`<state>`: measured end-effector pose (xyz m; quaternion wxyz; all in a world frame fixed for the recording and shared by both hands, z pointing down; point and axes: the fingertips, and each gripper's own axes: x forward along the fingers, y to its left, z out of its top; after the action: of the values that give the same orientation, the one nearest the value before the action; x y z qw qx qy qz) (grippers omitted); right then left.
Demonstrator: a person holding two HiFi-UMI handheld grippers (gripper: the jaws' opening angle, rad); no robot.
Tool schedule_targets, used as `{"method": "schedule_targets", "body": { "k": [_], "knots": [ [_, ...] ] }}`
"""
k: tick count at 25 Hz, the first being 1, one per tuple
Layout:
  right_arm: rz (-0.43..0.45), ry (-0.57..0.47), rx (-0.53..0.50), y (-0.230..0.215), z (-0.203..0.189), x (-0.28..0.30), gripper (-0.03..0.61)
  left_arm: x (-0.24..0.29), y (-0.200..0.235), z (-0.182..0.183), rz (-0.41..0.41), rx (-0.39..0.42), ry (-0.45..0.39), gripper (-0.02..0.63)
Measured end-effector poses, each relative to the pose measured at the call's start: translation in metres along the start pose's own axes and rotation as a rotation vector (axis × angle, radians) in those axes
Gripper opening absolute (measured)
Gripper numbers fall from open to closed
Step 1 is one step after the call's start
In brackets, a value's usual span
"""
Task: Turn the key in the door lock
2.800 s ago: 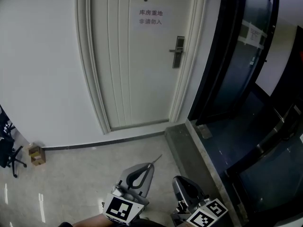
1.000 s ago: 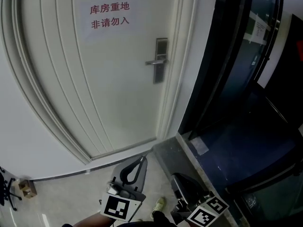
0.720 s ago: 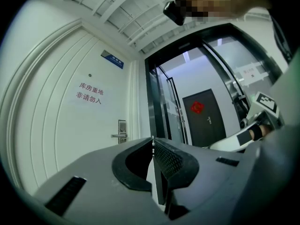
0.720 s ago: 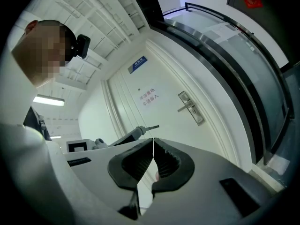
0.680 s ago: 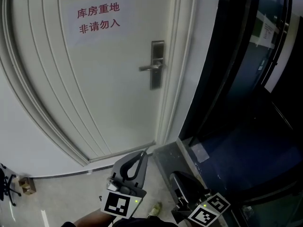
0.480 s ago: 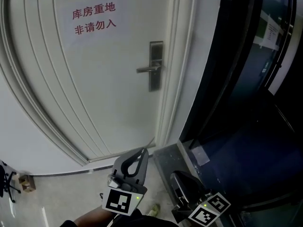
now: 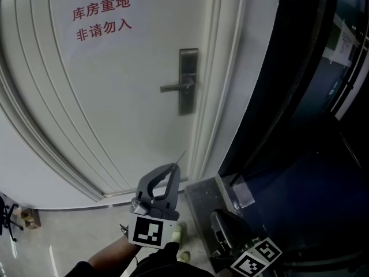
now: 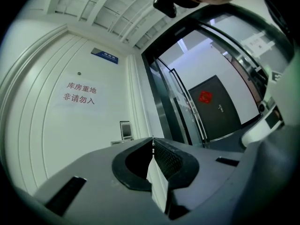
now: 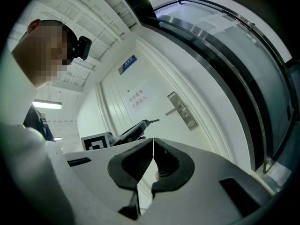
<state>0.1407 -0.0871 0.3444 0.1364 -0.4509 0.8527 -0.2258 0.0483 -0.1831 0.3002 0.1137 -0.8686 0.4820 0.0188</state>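
Left gripper: jaws closed on the key. The thin metal blade sticks out past the tips, angled up and to the right toward the door. In the left gripper view the jaw pads meet, with only a small bit of metal showing at the tip line.

Right gripper: low and near, to the right of the left one. Its jaws are pressed together with nothing between them.

The key isn't at the lock. In the head view it sits well below the lock plate, out in front of the door's lower right edge and touching nothing. The lock plate is a tall metal strip near the door's right edge, and the lever handle points left and is level. Can't make out the keyhole.

Further out:
- The door is pale, panelled and closed, with a paper sign in red characters at upper left.
- A dark glass door stands to the right of the frame.
- A grey stone step lies on the floor at the base of the frame, between the two grippers in the head view.
- A small cardboard box sits by the wall, far left.
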Motion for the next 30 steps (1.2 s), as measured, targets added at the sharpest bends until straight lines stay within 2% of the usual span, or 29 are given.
{"method": "schedule_targets", "body": {
  "k": [4, 12, 14, 18, 21, 24, 27, 30],
  "knots": [
    [-0.020, -0.002, -0.005, -0.025, 0.010, 0.019, 0.015, 0.040, 0.014, -0.010, -0.001, 0.027, -0.016, 0.009],
    [-0.065, -0.011, -0.010, -0.082, 0.036, 0.073, 0.015, 0.131, 0.047, -0.045, 0.004, 0.209, -0.019, 0.009],
    [-0.071, -0.012, -0.005, -0.097, 0.039, 0.086, 0.015, 0.153, 0.053, -0.057, 0.028, 0.297, -0.024, 0.009],
    [-0.073, -0.031, 0.002, -0.122, 0.044, 0.108, 0.015, 0.190, 0.058, -0.082, 0.061, 0.547, -0.007, 0.009],
    [-0.072, -0.035, 0.009, -0.135, 0.044, 0.122, 0.015, 0.214, 0.059, -0.102, 0.076, 0.750, 0.032, 0.009],
    [-0.062, -0.032, 0.012, -0.142, 0.043, 0.136, 0.015, 0.234, 0.063, -0.120, 0.093, 0.910, 0.090, 0.009],
    [-0.052, -0.034, 0.012, -0.148, 0.044, 0.146, 0.015, 0.250, 0.072, -0.134, 0.106, 0.998, 0.148, 0.009],
    [-0.045, -0.034, 0.016, -0.154, 0.045, 0.154, 0.015, 0.262, 0.080, -0.139, 0.113, 1.042, 0.188, 0.009]
  ]
}}
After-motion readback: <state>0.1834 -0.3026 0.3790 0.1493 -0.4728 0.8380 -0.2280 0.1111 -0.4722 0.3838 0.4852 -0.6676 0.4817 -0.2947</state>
